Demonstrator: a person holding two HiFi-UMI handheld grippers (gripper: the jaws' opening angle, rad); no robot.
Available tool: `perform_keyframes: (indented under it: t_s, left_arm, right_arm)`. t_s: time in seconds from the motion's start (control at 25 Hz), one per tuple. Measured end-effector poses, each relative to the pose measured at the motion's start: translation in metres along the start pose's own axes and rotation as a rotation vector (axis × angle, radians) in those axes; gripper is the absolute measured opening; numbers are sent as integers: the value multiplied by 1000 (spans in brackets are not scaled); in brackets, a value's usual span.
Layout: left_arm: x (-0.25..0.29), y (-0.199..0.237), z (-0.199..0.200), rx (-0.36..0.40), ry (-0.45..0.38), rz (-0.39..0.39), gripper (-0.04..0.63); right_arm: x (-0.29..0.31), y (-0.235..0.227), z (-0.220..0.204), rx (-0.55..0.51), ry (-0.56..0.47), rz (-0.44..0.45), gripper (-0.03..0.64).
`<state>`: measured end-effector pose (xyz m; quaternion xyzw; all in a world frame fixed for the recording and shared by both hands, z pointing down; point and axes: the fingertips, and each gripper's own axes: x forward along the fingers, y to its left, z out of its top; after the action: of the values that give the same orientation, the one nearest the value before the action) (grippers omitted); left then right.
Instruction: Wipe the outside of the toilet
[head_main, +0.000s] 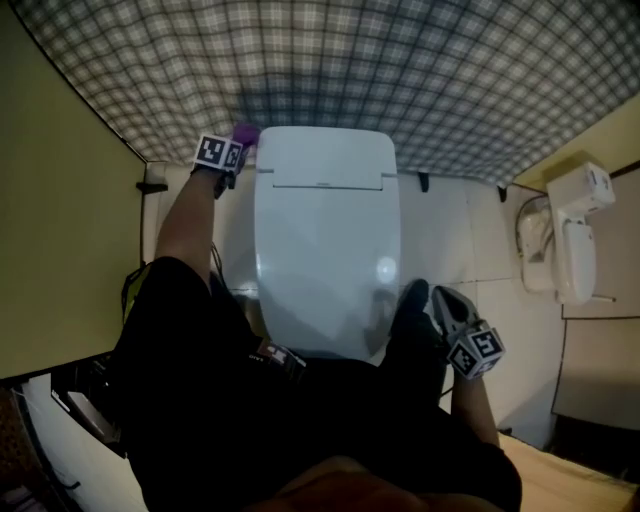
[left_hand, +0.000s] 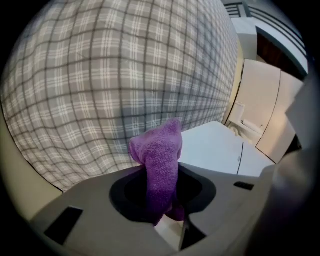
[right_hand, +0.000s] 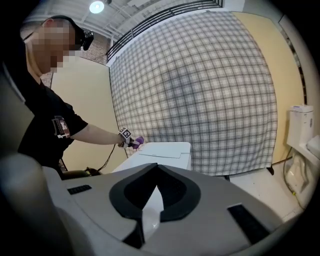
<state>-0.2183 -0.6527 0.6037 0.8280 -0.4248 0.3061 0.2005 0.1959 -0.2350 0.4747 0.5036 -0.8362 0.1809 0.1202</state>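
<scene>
Now our left claw (head_main: 236, 152) grips purple cloth (left_hand: 159, 160) at rear corner of toilet (head_main: 325, 230); bowl's long axis runs from claw toward us. Right claw (right_hand: 151, 200) pinched together, empty, farther off.

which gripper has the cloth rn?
The left gripper, shut on the purple cloth at the back left corner of the toilet. The right gripper is shut on nothing.

A checked curtain (head_main: 330, 60) hangs beside a yellow wall (head_main: 60, 200).
</scene>
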Motion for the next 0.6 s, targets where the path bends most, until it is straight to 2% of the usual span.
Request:
perform_keyframes:
  t_s: [0.12,0.28,0.48,0.6]
  left_arm:
    - [24,5,1,34,42,-51,101]
    - [36,-12,-16,149,121,-153,100]
    - [10,-44,-51,305,168,-241,98]
    - [-14,-81,-68,348,150,-292,97]
  right_arm:
    - [13,-14,-2,30,7,-14,6]
    - [25,-16,-11,65,31,-9,6]
    - [19,-6,-12,71,24,-3,6]
    - [5,5,-7,59,-3,-1,6]
